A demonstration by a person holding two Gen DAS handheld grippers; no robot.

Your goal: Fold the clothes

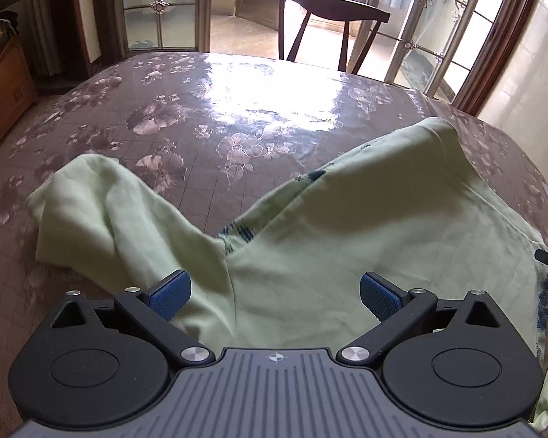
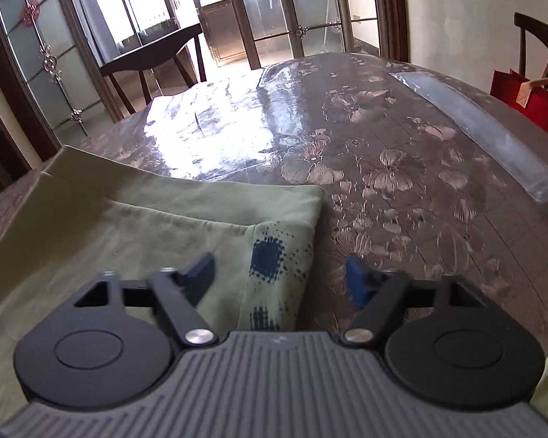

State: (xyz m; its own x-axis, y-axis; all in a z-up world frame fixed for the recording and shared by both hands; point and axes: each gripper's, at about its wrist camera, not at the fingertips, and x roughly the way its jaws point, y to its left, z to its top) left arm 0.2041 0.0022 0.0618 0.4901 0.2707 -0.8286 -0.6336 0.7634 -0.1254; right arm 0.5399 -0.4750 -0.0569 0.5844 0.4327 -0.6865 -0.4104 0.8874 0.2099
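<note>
A pale green garment (image 1: 347, 219) with dark blue print lies rumpled on the floral table (image 1: 164, 116). One bunched part (image 1: 80, 204) trails off to the left. My left gripper (image 1: 276, 281) hangs open just over the cloth, with its blue pads wide apart and nothing pinched. In the right wrist view the garment (image 2: 146, 226) is flatter, with a folded right edge and a blue blot (image 2: 266, 255). My right gripper (image 2: 279, 261) is open astride that edge: one finger is over the cloth, the other over the bare table (image 2: 402, 146).
A dark wooden chair (image 1: 328, 14) stands beyond the table's far edge, in front of glass doors. A clear plastic strip (image 2: 475, 124) lies on the table at the right, and a red bag (image 2: 522, 95) sits past that edge. A wooden cabinet (image 1: 3, 84) stands at the left.
</note>
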